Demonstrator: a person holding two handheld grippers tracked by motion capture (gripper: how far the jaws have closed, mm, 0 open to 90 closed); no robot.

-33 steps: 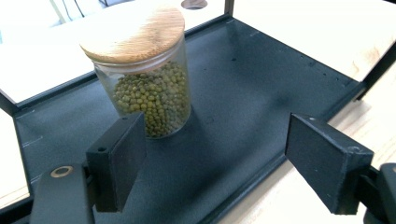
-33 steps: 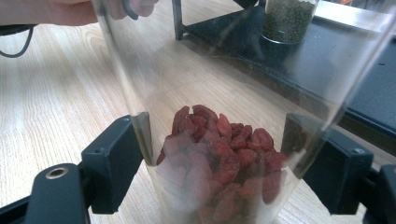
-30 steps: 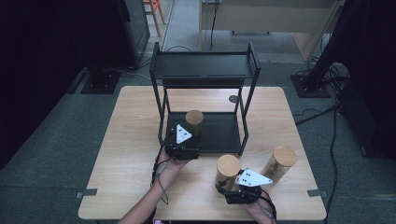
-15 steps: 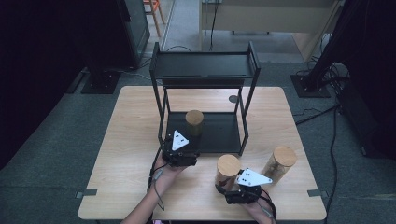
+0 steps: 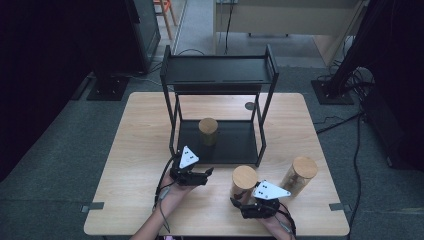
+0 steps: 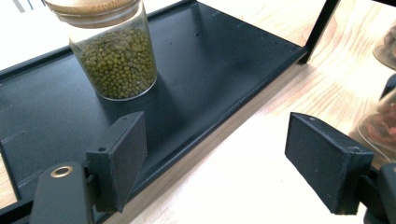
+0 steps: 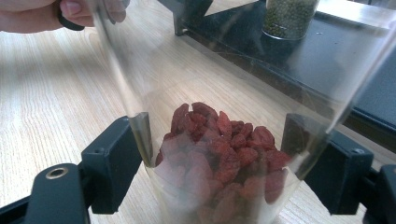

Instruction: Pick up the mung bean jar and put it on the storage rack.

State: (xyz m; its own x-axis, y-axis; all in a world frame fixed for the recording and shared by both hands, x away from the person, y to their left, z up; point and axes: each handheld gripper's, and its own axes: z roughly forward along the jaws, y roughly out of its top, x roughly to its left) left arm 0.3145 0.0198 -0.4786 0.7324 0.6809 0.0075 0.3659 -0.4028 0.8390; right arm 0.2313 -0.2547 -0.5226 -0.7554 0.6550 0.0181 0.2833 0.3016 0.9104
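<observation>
While the jar of red berries sits between the right jaws, the work in hand looks like moving jars onto the black rack.

Step in hand: taking hold of the jar of red berries with the right tongs, most likely to carry it to the rack's lower shelf.

Right tongs: jaws stand on either side of the jar, low on its glass wall; they seem to touch it, though whether they are pressing firmly I cannot tell.

Left tongs: spread wide and holding nothing, in the centre of the high view, just in front of the rack.

Jar of red berries, place: lower centre of the high view, on the surface, its wooden lid just above the right tongs; in the right gripper view it stands in the bottom centre, squarely between the jaws.

Jar of green beans: upper left of the left gripper view, upright on the shelf, apart from the left jaws.

Third jar: lower right of the high view, just beside the berry jar, not touching it.

How to do it well: squeeze evenly before lifting, since smooth glass could slip; a grip this low leaves the tall jar free to tip, so keep it upright and lift slowly.

Path: clear the rack's front edge, stay under the top shelf, and set down beside the bean jar without knocking it.

Left hand: upper left of the right gripper view, off the path.
</observation>
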